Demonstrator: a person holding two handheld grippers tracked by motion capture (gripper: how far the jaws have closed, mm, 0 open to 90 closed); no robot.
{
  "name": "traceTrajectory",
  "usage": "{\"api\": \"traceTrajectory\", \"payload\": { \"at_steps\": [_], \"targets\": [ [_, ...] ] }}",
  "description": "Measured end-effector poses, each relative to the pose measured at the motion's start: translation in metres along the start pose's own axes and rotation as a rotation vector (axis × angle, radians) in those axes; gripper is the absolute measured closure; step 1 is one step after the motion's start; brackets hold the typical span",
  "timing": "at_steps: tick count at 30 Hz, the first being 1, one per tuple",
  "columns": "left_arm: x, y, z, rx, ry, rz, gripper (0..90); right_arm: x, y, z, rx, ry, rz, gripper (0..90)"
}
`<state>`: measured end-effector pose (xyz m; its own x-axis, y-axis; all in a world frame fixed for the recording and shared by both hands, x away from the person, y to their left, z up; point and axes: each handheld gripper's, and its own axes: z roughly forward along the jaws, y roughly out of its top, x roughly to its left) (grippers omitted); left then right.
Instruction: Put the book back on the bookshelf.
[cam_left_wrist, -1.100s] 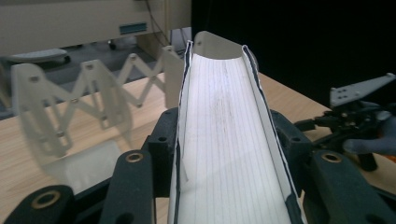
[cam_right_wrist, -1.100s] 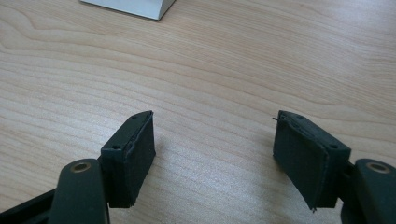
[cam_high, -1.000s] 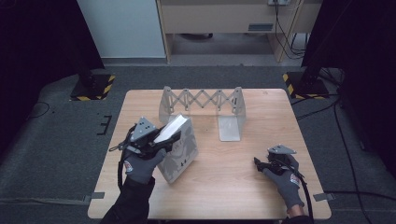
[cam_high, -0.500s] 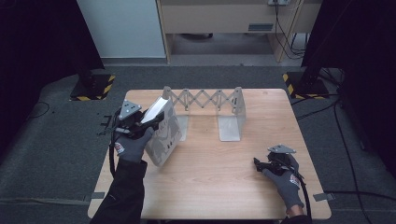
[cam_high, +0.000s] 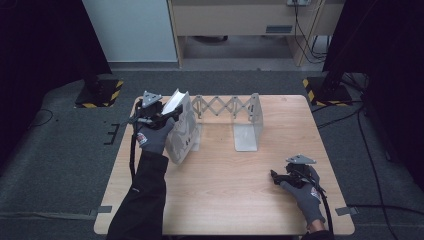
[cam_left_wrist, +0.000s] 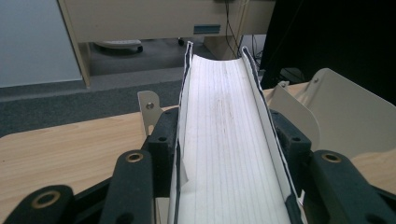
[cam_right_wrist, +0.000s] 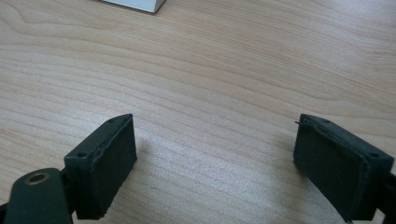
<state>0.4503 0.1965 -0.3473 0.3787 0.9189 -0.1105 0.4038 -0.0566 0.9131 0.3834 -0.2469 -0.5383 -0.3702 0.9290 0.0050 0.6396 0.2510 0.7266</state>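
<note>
**Left claw clamped on book, closing in on rack's left end**

Left claw (cam_high: 167, 114) is closed on a book (cam_high: 181, 131), jaws pinching both covers near the top; in the left gripper view the page edges (cam_left_wrist: 229, 140) run up between the jaws, covers bowed slightly outward. Book is off the desk (cam_high: 225, 200), tilted, hanging below the claw at the left end of the expanding book rack (cam_high: 227, 117). Its lower corner sits low, just in front of the rack's left end plate (cam_left_wrist: 149, 112). Can't tell if the book touches that plate.

Right claw (cam_high: 280, 177) is wide open, nothing in it, resting low over bare desk near the front right, well apart from the rack. Right gripper view: both pads (cam_right_wrist: 105, 168) over plain wood grain.

My read: step in hand is standing the book into the rack, between the left plate and the right end plate (cam_high: 248, 125).

How to do it clean:
- Square the book first. Bring it upright so the covers run parallel to the end plates; the tilt will snag otherwise.
- Go over the plate, not into it. Rack looks light; a side push will likely slide or fold the scissor links.
- Lower until the bottom edge is flat on the rack base, then lean it on the plate before opening.
- Open slowly, since the bowed covers may spring and tip the book.
- Right claw is free and could steady the right plate if the rack skates.
</note>
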Motion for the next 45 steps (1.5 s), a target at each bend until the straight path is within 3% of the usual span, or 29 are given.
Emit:
{"api": "traceTrajectory", "payload": {
  "at_steps": [8,21,33,35,38,45],
  "targets": [
    [0.001,0.002,0.028,0.006,0.050,-0.017,51.8,0.000,0.000,0.000,0.000,-0.001,-0.002,13.5],
    [-0.013,-0.006,0.063,0.010,0.089,0.013,51.8,0.000,0.000,0.000,0.001,0.001,-0.001,13.1],
    [-0.014,-0.015,0.074,0.012,0.112,0.021,50.8,0.000,0.000,0.000,0.001,0.003,-0.004,13.0],
    [-0.016,-0.015,0.074,0.010,0.095,0.011,48.6,0.000,0.000,0.000,0.001,0.002,-0.004,12.9],
    [-0.012,-0.018,0.069,-0.028,0.021,-0.056,39.4,0.000,0.000,0.000,0.001,0.003,-0.004,12.9],
    [-0.006,-0.034,0.044,-0.031,-0.028,-0.013,37.0,0.000,0.000,0.000,0.001,0.003,-0.004,12.9]
  ]
}}
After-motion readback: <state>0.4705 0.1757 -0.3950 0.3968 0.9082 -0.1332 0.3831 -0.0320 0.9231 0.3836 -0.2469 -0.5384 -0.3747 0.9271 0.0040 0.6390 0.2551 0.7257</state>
